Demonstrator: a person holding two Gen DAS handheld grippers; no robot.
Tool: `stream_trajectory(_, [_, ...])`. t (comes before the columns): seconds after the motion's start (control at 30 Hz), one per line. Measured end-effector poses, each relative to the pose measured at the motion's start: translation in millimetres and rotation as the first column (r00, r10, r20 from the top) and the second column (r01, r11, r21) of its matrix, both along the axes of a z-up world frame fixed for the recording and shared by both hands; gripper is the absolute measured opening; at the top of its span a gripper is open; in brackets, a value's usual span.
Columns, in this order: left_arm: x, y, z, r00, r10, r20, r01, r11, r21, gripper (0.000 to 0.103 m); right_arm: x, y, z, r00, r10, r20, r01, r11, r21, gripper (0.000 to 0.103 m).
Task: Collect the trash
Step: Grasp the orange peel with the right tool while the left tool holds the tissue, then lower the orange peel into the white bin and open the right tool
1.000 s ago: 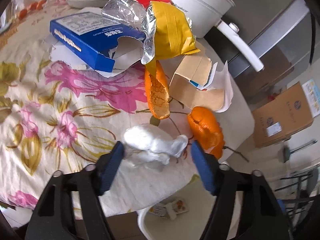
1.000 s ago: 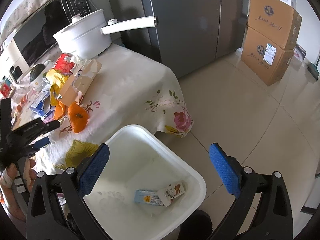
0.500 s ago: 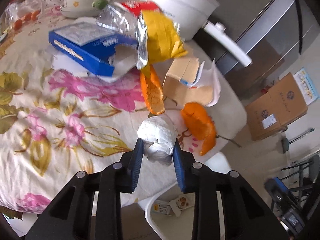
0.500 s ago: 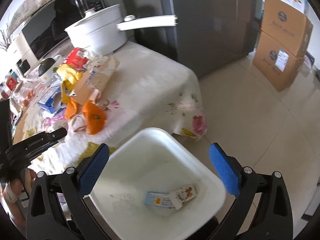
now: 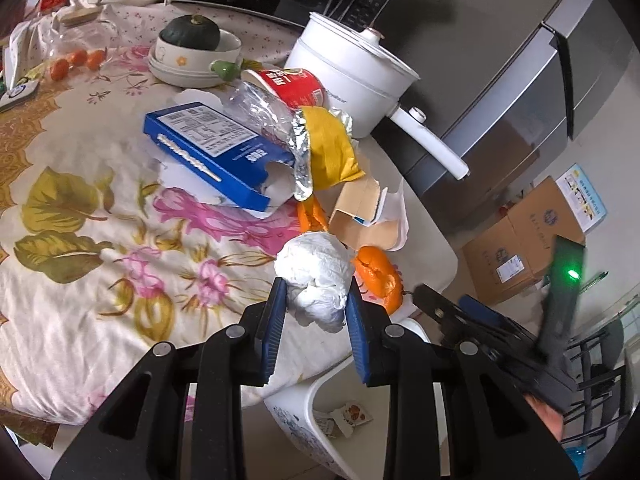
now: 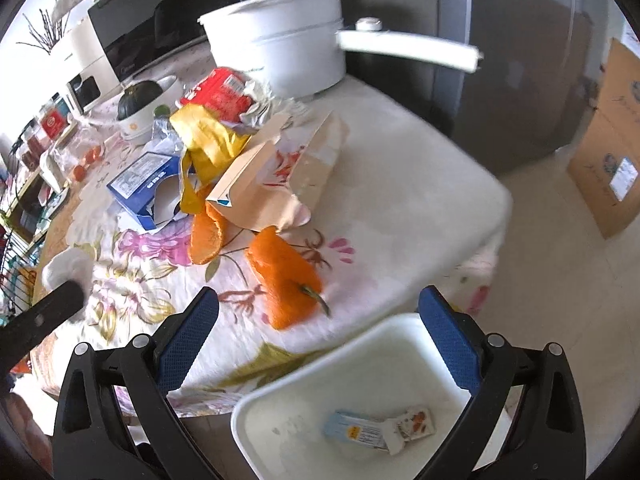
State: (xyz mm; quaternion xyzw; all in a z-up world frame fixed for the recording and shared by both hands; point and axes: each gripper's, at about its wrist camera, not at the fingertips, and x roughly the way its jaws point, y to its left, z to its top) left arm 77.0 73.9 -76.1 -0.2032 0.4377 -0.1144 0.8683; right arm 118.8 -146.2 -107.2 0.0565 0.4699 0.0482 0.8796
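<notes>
My left gripper is shut on a crumpled white tissue and holds it just above the flowered tablecloth. The right wrist view shows that same tissue at the far left. My right gripper stands open over the table's edge, with an orange peel just ahead of its fingers. A second peel, a torn tan carton, a blue box, a yellow foil bag and a red cup lie in a heap. Below the edge stands the white bin with a wrapper inside.
A white pot with a long handle stands at the back of the table by the grey fridge. A bowl holding a green squash sits behind the heap. Cardboard boxes stand on the floor to the right.
The left gripper closed on the white tissue and lifted it off the cloth. The right gripper swung from above the bin toward the table edge and the orange peel.
</notes>
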Motion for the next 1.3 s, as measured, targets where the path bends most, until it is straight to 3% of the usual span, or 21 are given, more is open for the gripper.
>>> stream_trajectory(0.27, [0.4, 8.5, -4.6, 1.0, 0.007, -0.018, -0.007, 1.0, -0.018, 0.03, 21.7, 20.3, -19.9, 0.998, 0.056, -0.019, -0.057, 0.996, -0.076, 0.095])
stream_trajectory(0.53, [0.6, 8.2, -6.5, 1.0, 0.001, -0.026, -0.001, 1.0, -0.022, 0.03, 30.3, 27.9, -30.6, 0.995, 0.081, -0.051, -0.085, 0.994, -0.066, 0.074])
stream_trajectory(0.7, [0.6, 9.1, -6.2, 1.0, 0.005, -0.03, -0.006, 1.0, -0.026, 0.03, 31.0, 33.5, -36.6, 0.993, 0.097, -0.065, -0.101, 0.992, -0.07, 0.047])
stream_trajectory(0.9, [-1.0, 8.5, -5.5, 1.0, 0.003, -0.024, -0.003, 1.0, -0.023, 0.03, 29.4, 32.3, -30.3, 0.994, 0.102, -0.033, -0.103, 0.993, -0.055, 0.03])
stream_trajectory(1.07, [-1.7, 8.0, -4.9, 1.0, 0.003, -0.019, -0.003, 1.0, -0.027, 0.03, 25.1, 32.4, -26.5, 0.994, 0.106, -0.024, -0.107, 0.993, -0.044, 0.026])
stream_trajectory(1.3, [-2.4, 3.9, -0.1, 1.0, -0.003, 0.0, 0.003, 0.999, -0.043, 0.03, 9.4, 28.2, -0.3, 0.993, 0.104, 0.061, -0.103, 0.994, -0.032, 0.025])
